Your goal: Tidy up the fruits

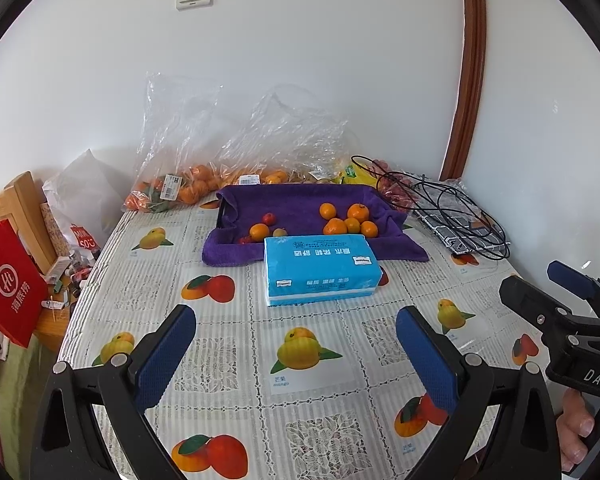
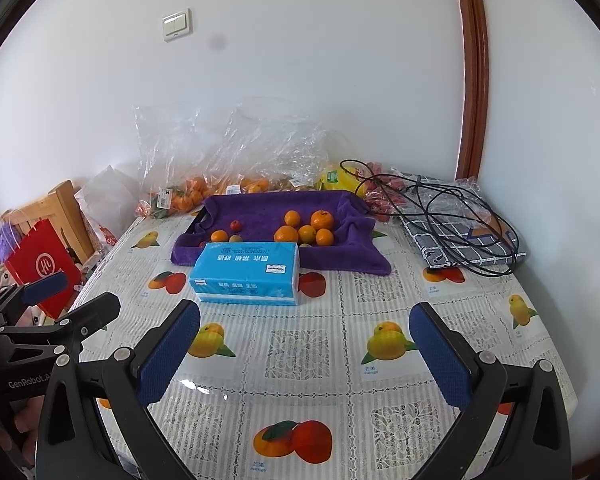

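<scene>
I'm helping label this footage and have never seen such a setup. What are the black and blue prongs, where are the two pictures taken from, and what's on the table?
The prongs are handheld grippers, one in each of a person's hands, each with a camera looking along its jaws. One picture is from the left gripper, the other from the right gripper. Both are open and hold nothing. On the table sit a blue tissue pack, behind it a tray lined with a purple towel holding oranges and small red fruit, then bagged fruit and a black cable on a checked cloth.
</scene>
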Tool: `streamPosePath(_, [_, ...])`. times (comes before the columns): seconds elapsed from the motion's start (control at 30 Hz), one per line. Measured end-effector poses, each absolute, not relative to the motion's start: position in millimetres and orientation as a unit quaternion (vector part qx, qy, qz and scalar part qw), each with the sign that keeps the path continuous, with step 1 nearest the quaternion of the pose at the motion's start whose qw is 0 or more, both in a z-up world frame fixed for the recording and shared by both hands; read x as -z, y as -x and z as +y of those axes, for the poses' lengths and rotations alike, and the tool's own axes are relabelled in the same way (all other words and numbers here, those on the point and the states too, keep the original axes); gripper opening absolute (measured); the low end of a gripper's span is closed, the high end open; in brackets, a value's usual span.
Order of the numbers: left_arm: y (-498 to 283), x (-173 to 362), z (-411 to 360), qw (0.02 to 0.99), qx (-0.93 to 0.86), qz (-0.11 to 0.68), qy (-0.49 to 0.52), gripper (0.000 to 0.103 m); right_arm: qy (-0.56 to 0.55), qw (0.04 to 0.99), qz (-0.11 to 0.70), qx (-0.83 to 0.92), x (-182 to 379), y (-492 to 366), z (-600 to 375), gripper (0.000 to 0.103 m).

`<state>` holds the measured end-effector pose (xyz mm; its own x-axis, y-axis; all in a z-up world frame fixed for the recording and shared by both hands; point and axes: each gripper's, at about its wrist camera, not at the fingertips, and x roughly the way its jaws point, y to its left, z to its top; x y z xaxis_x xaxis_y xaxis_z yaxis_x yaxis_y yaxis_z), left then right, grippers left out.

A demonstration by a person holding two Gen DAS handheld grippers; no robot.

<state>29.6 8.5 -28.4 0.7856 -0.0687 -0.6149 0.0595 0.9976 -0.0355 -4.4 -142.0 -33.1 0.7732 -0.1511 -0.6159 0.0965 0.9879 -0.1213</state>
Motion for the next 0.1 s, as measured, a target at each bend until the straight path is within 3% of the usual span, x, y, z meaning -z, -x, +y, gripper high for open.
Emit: streamPosePath(0.1, [-30.8,28.1,9.1,0.946,0.031,0.322,0.009,0.102,0.045,0.941,0.330,0.063,33.7,2.7,-140.2,0.103])
